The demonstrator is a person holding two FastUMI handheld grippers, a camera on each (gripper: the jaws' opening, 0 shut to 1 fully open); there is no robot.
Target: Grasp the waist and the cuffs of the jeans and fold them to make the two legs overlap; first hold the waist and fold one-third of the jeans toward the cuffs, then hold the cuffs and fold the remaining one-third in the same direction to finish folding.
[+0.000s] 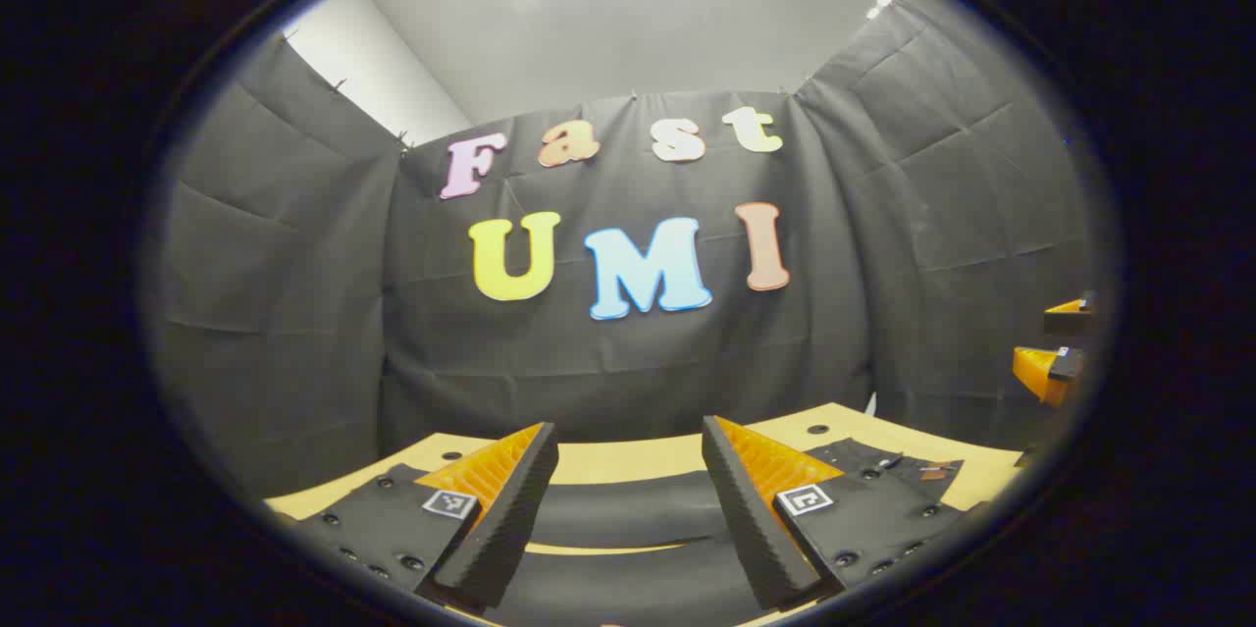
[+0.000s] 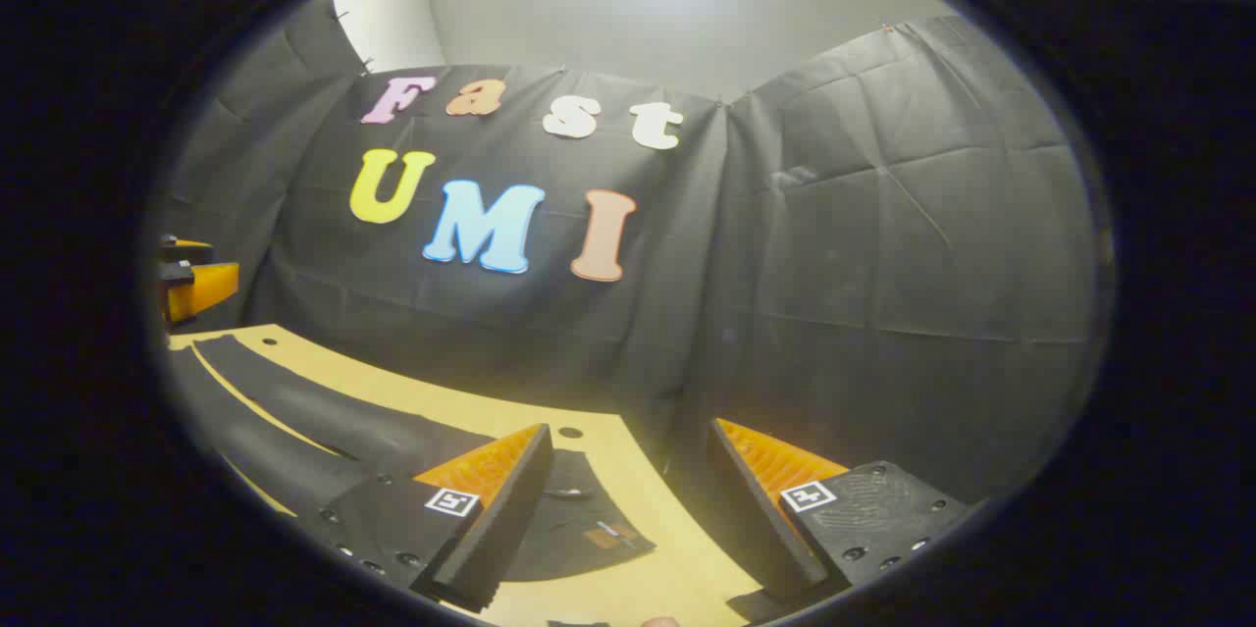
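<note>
Jeans (image 1: 628,509): dark, matte denim, spread flat along a tan table (image 1: 628,458). Waist end toward the right gripper (image 2: 630,441), marked by a small brown patch (image 2: 608,536). Legs (image 2: 324,411) running away toward the left gripper (image 1: 628,450), parted by a narrow strip of bare tabletop.

Both grippers hovering above the cloth, jaws spread wide, nothing between the pads. Each finger a wedge: orange ribbed flank, black textured pad face, square marker tag on the body. In the right gripper view, left gripper visible far off at the edge (image 2: 191,284). In the left gripper view, right gripper likewise at the margin (image 1: 1050,362).

Probable step in hand: the opening grasp, waist with the right, cuffs with the left, ahead of laying one leg over the other.

Advice for the grasp:
- Lower each gripper onto the outer edge of the same leg.
- Pinch the full thickness of cloth, seam included; denim stiff and heavy enough to slip from a shallow bite.
- Lift and carry both ends across together, keeping the cloth taut to avoid a sag or twist at the knee.
- Align outer seams before release.

Table surface smooth, with small dark holes (image 2: 569,432); some sliding of the cloth likely.
</note>
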